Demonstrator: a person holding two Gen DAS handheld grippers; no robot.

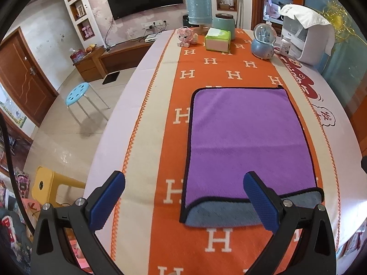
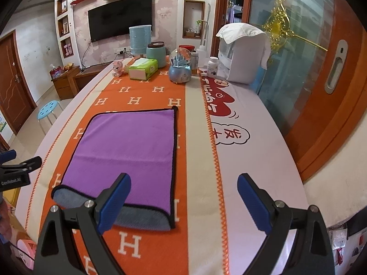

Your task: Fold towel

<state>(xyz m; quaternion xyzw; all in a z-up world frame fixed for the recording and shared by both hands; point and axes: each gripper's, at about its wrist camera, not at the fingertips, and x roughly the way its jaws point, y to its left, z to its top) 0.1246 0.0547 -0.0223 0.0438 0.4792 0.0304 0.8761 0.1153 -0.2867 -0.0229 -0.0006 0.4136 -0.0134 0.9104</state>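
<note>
I am hovering both tongs, left gripper (image 1: 183, 202) and right gripper (image 2: 183, 202), jaws apart and empty, above the once-folded purple microfibre towel (image 1: 247, 137); next I am judging a pinch at its near corners for a second fold

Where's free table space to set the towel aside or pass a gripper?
Free: the white cloth strip right of the purple towel, from the orange stitched border to the table edge; the orange runner between towel and snow globe. Crowded: far end, around tissue box, lamp and white appliance.
</note>
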